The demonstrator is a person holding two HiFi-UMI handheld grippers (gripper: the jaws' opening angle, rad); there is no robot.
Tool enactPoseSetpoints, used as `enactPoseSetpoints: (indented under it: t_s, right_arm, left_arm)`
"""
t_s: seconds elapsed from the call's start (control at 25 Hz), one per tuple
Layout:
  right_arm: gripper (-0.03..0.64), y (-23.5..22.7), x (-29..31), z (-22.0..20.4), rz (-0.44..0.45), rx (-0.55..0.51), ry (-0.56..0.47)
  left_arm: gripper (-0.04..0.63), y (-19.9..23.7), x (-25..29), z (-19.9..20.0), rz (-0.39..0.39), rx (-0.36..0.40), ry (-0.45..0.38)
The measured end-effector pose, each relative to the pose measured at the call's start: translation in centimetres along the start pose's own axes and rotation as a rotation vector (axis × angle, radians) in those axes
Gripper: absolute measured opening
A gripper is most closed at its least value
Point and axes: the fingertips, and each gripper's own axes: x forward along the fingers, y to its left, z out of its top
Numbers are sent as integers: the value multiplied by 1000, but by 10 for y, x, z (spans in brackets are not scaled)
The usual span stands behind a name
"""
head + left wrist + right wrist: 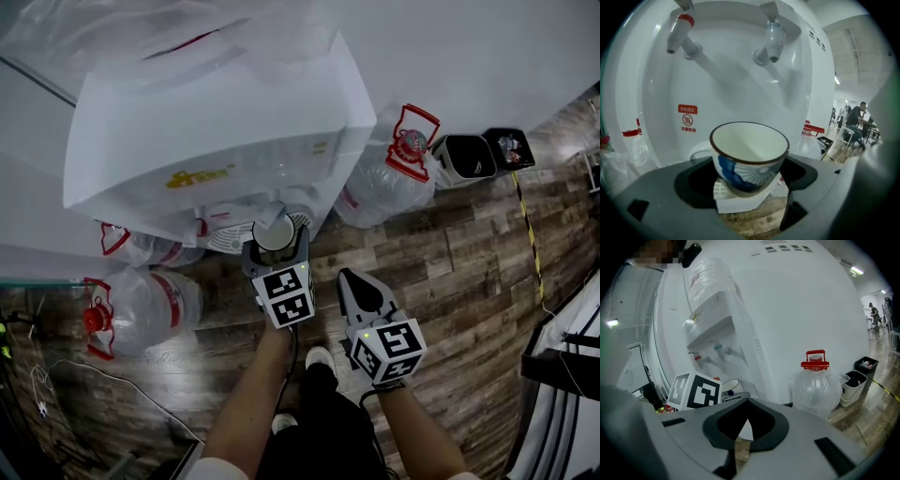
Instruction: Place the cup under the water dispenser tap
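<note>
Wood-plank floor [450, 272] runs before the white water dispenser [206, 131], where your left gripper [277, 246] is clamped on the blue-patterned cup [749, 154] (upright, nothing in it), held below its two taps [771, 42], while your right gripper [354, 284] hangs just beside, jaws closed on nothing.

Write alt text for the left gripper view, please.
The left gripper holds a blue-patterned cup upright, facing a white water dispenser. Above it hang a red-banded tap, upper left, and a blue tap, upper right.
</note>
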Motion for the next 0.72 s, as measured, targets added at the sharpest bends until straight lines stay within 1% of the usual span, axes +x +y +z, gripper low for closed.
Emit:
enactPoseSetpoints:
  t_s: [0.16, 0.32, 0.4, 0.6, 0.72]
  right_arm:
    - [21, -2, -2, -2, -1, 11, 1]
    - [21, -2, -2, -4, 7, 9, 4]
    - [20, -4, -2, -5, 5, 8, 5]
    - [20, -11, -4, -3, -5, 12, 0]
    - [20, -13, -6, -3, -8, 18, 0]
  left_arm:
    - [445, 1, 0, -2, 25, -27, 0]
    - [445, 5, -3, 3, 73, -67, -60]
    - [445, 5, -4, 2, 86, -78, -70]
    - [445, 5, -5, 2, 99, -85, -79]
    - [445, 6, -9, 1, 105, -68, -82]
